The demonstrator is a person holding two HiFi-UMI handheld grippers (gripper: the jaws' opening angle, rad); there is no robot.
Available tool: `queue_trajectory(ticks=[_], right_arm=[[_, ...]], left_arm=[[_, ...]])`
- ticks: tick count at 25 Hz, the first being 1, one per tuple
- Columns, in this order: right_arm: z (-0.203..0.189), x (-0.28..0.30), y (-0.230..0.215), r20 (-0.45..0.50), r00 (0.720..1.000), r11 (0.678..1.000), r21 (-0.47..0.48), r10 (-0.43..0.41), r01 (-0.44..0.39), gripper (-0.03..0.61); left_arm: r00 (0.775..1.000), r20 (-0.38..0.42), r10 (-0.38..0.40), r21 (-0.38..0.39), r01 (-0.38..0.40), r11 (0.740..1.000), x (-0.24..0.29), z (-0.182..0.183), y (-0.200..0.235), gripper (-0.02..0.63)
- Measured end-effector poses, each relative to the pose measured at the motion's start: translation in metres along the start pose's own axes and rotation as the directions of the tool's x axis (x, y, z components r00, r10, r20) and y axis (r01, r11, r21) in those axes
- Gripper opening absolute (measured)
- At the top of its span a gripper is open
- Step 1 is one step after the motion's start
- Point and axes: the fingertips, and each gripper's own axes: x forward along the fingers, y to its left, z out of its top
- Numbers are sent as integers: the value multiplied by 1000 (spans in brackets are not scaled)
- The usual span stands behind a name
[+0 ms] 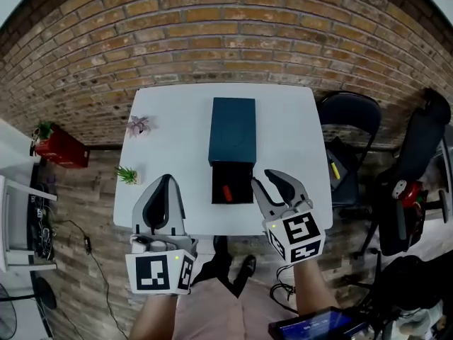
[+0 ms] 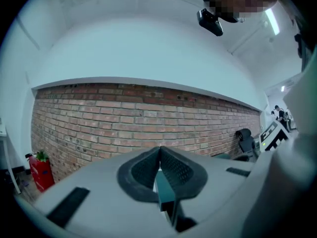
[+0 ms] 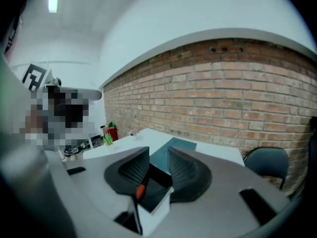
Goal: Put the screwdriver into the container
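A teal box-shaped container [image 1: 233, 129] lies in the middle of the white table [image 1: 170, 126], its black drawer [image 1: 243, 183] pulled out toward me. A red-handled screwdriver [image 1: 227, 193] lies inside the drawer. My right gripper [image 1: 264, 178] hovers just right of the drawer, open, with nothing between its fingers. In the right gripper view the screwdriver [image 3: 141, 190] and drawer [image 3: 157, 183] show below the open right gripper [image 3: 158, 151]. My left gripper [image 1: 166, 179] is left of the drawer, above the table's near edge, shut and empty; the left gripper [image 2: 160, 148] points level at the brick wall.
Two small potted plants [image 1: 128, 175] [image 1: 139, 125] stand near the table's left edge. A black chair [image 1: 348, 115] is beside the table's right side. A red planter [image 1: 60, 147] sits on the floor to the left. A brick wall [image 1: 226, 27] runs behind.
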Motion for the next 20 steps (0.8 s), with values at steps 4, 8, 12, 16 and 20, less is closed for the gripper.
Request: queue_trajectory(ticks=[4,8,12,16,20], right_arm=[[44,-38,-12,149,987,997,-36,-66,73,72],[69,-69,-20,233,965,988,-60,-123,140,43],[83,-90,-26,278,950,983,-70,-145,170,2],[95,-100,-26,316,939,981,-85,-138,173,0],[97,-103,-26,326,937,982,-90,-128,165,0]], left_arm=[[998,65,0,34,-2,999,-14,30,-16,12],[992,123,0,49,-6,999,-25,55,-28,12],[988,156,-6,55,-2,998,-30,73,-41,12],[984,175,-12,57,2,998,-29,83,-48,12],[984,180,-15,58,4,998,-27,84,-53,12]])
